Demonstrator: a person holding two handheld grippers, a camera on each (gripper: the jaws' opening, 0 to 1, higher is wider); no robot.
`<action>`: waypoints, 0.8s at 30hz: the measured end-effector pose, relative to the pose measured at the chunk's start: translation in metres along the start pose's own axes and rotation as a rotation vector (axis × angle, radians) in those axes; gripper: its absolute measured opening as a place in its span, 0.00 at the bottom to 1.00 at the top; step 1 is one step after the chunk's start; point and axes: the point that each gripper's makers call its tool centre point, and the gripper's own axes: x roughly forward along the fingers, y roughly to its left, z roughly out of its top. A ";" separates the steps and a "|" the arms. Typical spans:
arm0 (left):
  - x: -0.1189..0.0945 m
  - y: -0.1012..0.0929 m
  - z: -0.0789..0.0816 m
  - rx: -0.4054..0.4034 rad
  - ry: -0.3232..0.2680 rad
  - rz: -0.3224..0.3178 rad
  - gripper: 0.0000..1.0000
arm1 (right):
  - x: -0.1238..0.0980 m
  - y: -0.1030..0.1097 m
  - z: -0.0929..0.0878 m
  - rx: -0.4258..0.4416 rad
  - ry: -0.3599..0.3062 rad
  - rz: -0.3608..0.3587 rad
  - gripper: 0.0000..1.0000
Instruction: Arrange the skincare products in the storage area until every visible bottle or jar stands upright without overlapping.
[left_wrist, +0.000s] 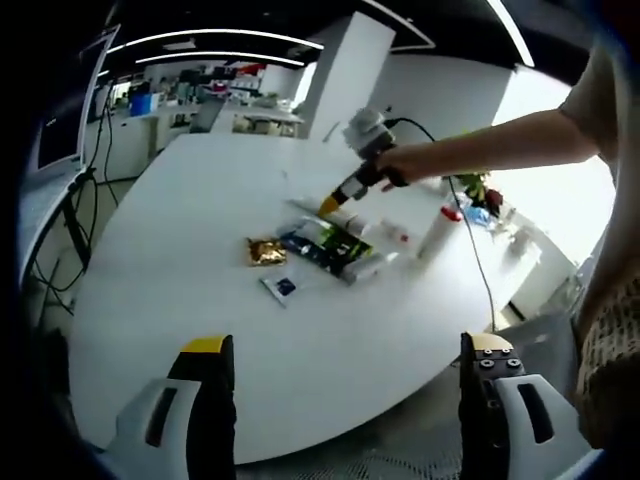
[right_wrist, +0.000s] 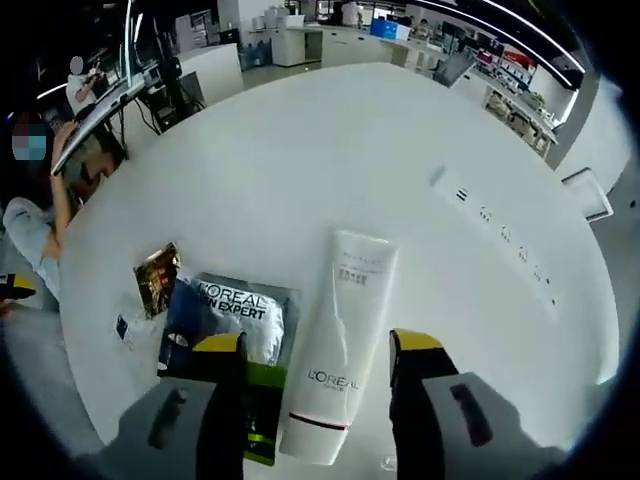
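White tube (right_wrist: 340, 345) lies flat between the right tool (right_wrist: 318, 352)'s wide jaws, round white table (right_wrist: 330, 150), open-plan office

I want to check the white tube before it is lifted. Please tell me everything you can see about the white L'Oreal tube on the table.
The white tube is a glossy, plastic-looking squeeze tube with grey L'OREAL print and a dark red band near its wide end. It lies flat on the white table, not upright, lengthwise between the open jaws of the right gripper. The jaws do not appear to press it. Its left side lies against the dark L'Oreal pack. Whether it has a cap cannot be told.
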 end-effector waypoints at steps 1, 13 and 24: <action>0.001 0.001 0.000 -0.003 0.001 0.002 0.91 | 0.002 -0.002 0.001 0.001 0.003 -0.003 0.53; 0.003 0.003 -0.004 -0.022 0.024 0.005 0.91 | 0.026 -0.017 0.001 0.079 0.072 -0.026 0.42; 0.006 0.007 -0.006 -0.040 0.028 0.010 0.90 | 0.031 -0.021 -0.007 0.086 0.102 -0.031 0.34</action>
